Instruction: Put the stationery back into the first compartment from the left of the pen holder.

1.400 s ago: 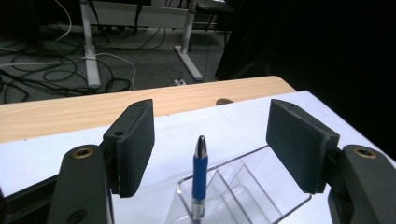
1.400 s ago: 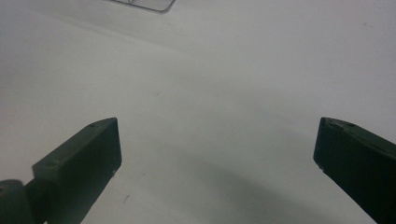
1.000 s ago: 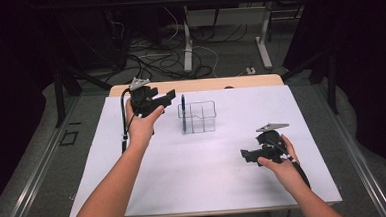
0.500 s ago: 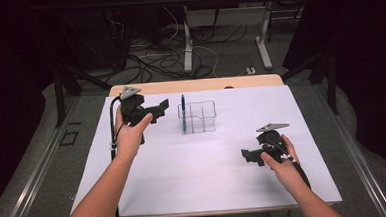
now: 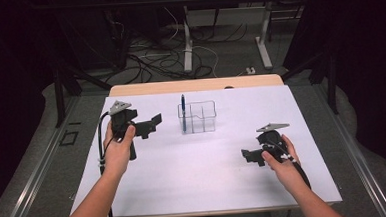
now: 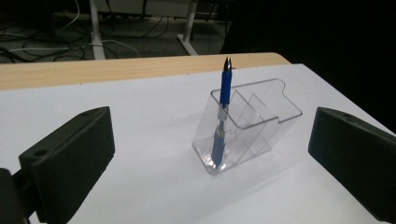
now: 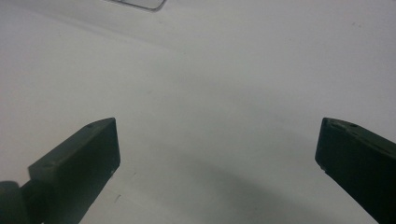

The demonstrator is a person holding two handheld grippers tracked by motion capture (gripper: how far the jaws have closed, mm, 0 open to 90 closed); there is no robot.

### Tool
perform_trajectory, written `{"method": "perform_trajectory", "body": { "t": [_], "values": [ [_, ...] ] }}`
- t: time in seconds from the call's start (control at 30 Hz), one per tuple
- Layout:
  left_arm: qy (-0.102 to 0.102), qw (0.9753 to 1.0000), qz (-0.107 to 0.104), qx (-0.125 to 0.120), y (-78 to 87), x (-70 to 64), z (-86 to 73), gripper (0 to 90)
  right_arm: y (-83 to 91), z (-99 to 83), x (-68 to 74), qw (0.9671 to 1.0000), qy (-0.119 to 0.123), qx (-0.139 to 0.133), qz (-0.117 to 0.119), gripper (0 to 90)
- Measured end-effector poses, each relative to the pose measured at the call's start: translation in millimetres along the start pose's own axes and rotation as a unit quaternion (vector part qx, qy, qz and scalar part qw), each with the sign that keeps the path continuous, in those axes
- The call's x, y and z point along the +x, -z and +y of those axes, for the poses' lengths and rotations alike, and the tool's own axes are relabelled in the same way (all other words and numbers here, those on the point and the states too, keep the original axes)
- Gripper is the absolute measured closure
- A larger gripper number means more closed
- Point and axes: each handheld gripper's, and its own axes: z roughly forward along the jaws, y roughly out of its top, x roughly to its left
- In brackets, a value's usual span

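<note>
A clear plastic organizer [image 5: 197, 117] with several compartments stands on the white table sheet [image 5: 203, 158]. A blue pen [image 5: 183, 108] stands upright in its left compartment. The left gripper view shows the same organizer [image 6: 252, 126] and pen [image 6: 221, 116] ahead, between the jaws and farther off. My left gripper [image 5: 154, 121] is held above the table left of the organizer, open and empty, pointing toward it. My right gripper [image 5: 245, 157] hovers low at the right front of the sheet, open, with bare white surface between its jaws.
A wooden table edge [image 5: 195, 84] runs along the back of the sheet. Beyond it the floor holds cables [image 5: 148, 56] and desk legs [image 5: 187, 33]. A corner of the organizer [image 7: 140, 3] peeks in at the top of the right gripper view.
My left gripper has drawn back from the organizer, moving left and toward the person. The right gripper has stayed in place. The pen stands in the organizer throughout.
</note>
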Motion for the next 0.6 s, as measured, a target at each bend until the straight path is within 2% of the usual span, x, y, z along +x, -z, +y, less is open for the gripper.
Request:
{"method": "perform_trajectory", "body": {
  "t": [0.23, 0.6],
  "values": [
    [0.005, 0.9998, 0.012, 0.015, 17.5, 10.0, -24.7, 1.6, 0.4, -0.1, -0.9, 1.0000, 0.001, 0.001, -0.004, 0.0],
    [0.040, 0.9982, 0.035, 0.029, 34.3, 33.0, -54.6, 2.0, -0.4, -0.5, 0.0, 1.0000, 0.002, 0.002, -0.003, 0.0]
  ]
}}
